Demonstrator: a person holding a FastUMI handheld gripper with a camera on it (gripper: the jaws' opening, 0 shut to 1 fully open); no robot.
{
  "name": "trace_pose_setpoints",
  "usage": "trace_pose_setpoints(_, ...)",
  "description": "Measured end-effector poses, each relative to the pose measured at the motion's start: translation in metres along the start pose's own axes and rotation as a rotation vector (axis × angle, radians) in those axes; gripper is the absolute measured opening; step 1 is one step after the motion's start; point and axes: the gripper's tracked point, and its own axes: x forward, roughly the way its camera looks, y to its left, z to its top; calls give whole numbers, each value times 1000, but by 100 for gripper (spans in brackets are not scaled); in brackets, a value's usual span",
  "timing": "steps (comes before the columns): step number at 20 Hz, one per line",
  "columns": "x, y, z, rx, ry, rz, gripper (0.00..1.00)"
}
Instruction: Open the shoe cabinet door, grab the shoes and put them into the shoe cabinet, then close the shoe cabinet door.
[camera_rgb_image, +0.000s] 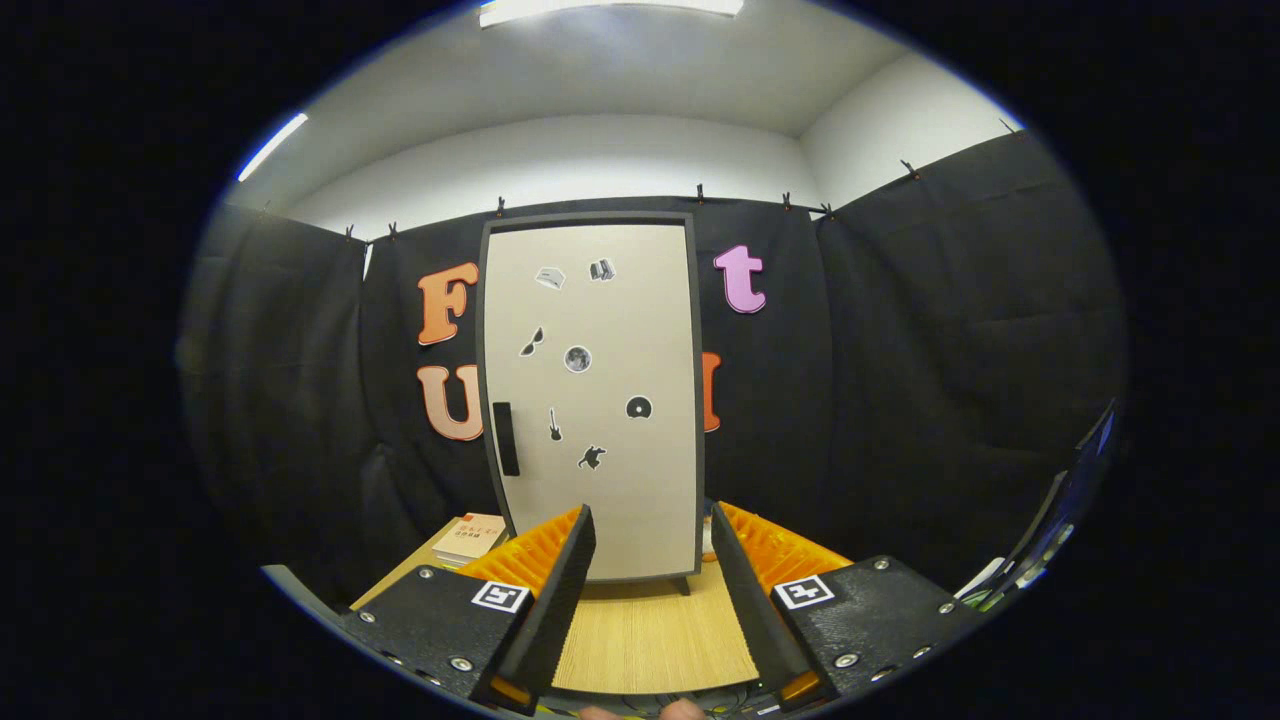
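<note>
Gripper: the gripper (650, 525) sits at the bottom centre of the frame, its two fingers spread apart with bare tabletop between them, grasping nothing.
Fingers: both fingers (560, 590) rise from the lower edge and lean slightly toward each other; their tips reach up over the lower edge of the cabinet in the picture.
Cabinet: the shoe cabinet (592, 395) stands upright in the centre of the frame, beyond the fingers, on a short foot at its lower right.
Door: the door (610, 330) is closed, a pale beige panel in a dark frame, filling the cabinet front.
Handle: a dark vertical handle (506, 438) sits on the door's left edge, left of centre in the frame.
Stickers: small dark stickers (577, 359) are scattered over the door, among them a round one and a guitar shape.
Table: a light wooden table (650, 640) lies in the lower centre of the frame, under the cabinet and between the fingers.
Books: a small stack of what look like books (470, 538), pale with a reddish cover, rests on the table at lower left, beside the cabinet's base.
Wall: black cloth (900, 380) hangs behind and to both sides of the cabinet.
Ceiling: white, with a bright light strip (610, 8) at the top centre.
</note>
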Motion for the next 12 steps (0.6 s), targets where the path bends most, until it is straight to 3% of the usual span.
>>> trace_pose_setpoints(12,7,-26,3,17,-25,-8,74)
